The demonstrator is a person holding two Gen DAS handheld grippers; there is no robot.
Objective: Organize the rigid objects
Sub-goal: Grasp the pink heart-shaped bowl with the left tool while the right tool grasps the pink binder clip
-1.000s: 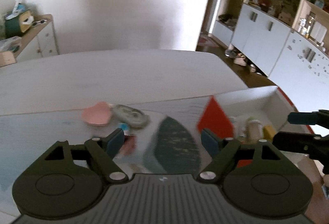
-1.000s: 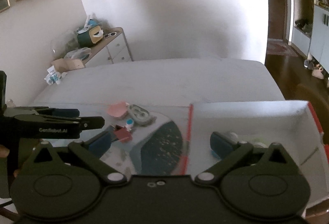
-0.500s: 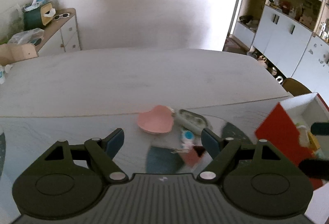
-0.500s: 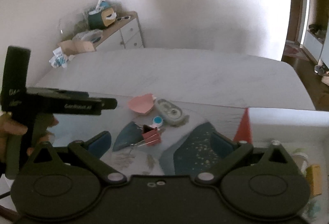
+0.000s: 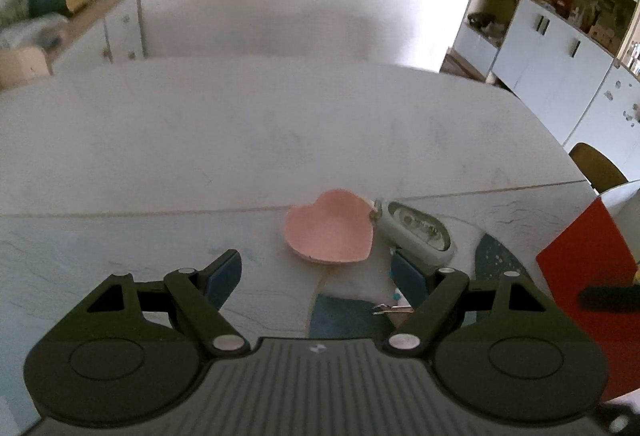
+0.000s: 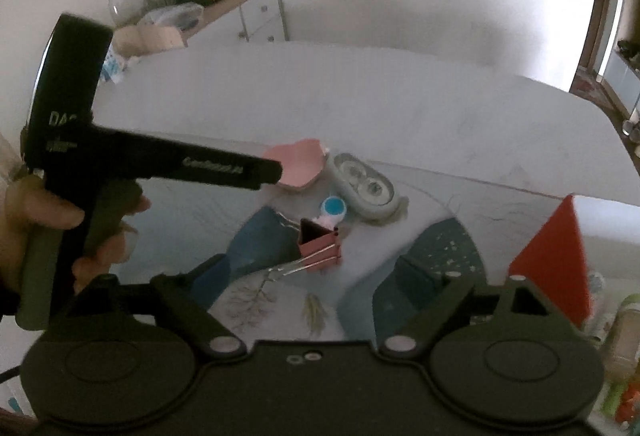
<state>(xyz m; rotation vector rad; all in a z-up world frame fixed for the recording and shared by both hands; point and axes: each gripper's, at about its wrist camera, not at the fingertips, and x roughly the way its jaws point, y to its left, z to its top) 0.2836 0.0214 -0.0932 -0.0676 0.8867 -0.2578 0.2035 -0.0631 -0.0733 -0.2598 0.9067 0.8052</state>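
Note:
A pink heart-shaped dish lies on the printed mat, touching a pale grey oval case. In the right wrist view the dish and case lie beyond a small blue-capped item and a pink binder clip. My left gripper is open and empty, just short of the dish; it shows from the side in the right wrist view, above the mat. My right gripper is open and empty, close above the clip.
A white box with a red flap stands at the right and holds several small bottles. The mat covers the near part of a large white table. A dresser with clutter stands behind at the left.
Both grippers have swung left, away from the box. The dish, case and clip have come to the middle of both views. Both grippers stay open.

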